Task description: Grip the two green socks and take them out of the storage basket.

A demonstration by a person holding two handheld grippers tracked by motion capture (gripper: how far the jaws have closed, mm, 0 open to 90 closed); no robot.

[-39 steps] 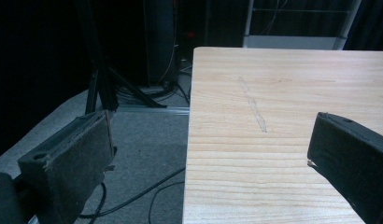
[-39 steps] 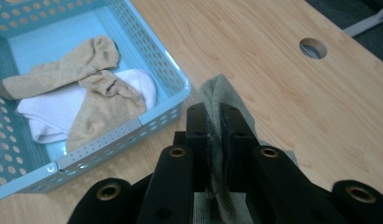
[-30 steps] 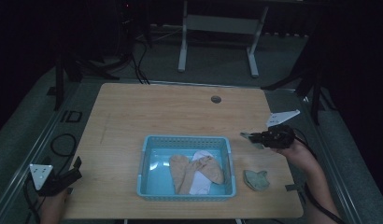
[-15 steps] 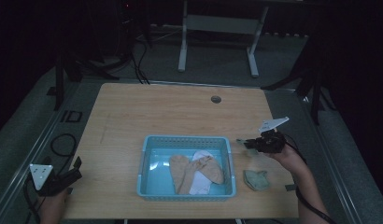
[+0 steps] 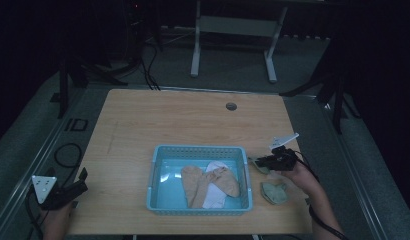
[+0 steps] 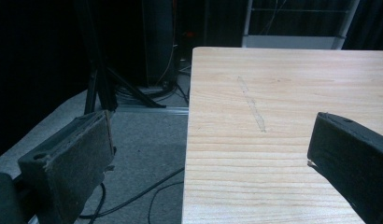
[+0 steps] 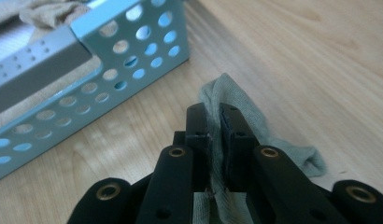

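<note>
Table [image 5: 158, 120]: your wooden work surface carries the whole job, with the sorting going on along its near right part.
Basket [image 5: 199, 151]: the pale blue perforated bin sits near the front edge, already holding tan socks [image 5: 213, 182] and a white one.
Right gripper [image 5: 259, 162]: its jaws are pinched tight on a grey-green sock [image 7: 236, 105], just right of the basket wall; lift well clear of the rim before you swing left over the bin.
Loose sock [image 5: 274, 192]: a second grey-green one lies bunched on the table near your right hand; keep the trailing fabric off it.
Left gripper [image 5: 78, 186]: jaws wide apart and empty at the near left corner; leave it parked.
</note>
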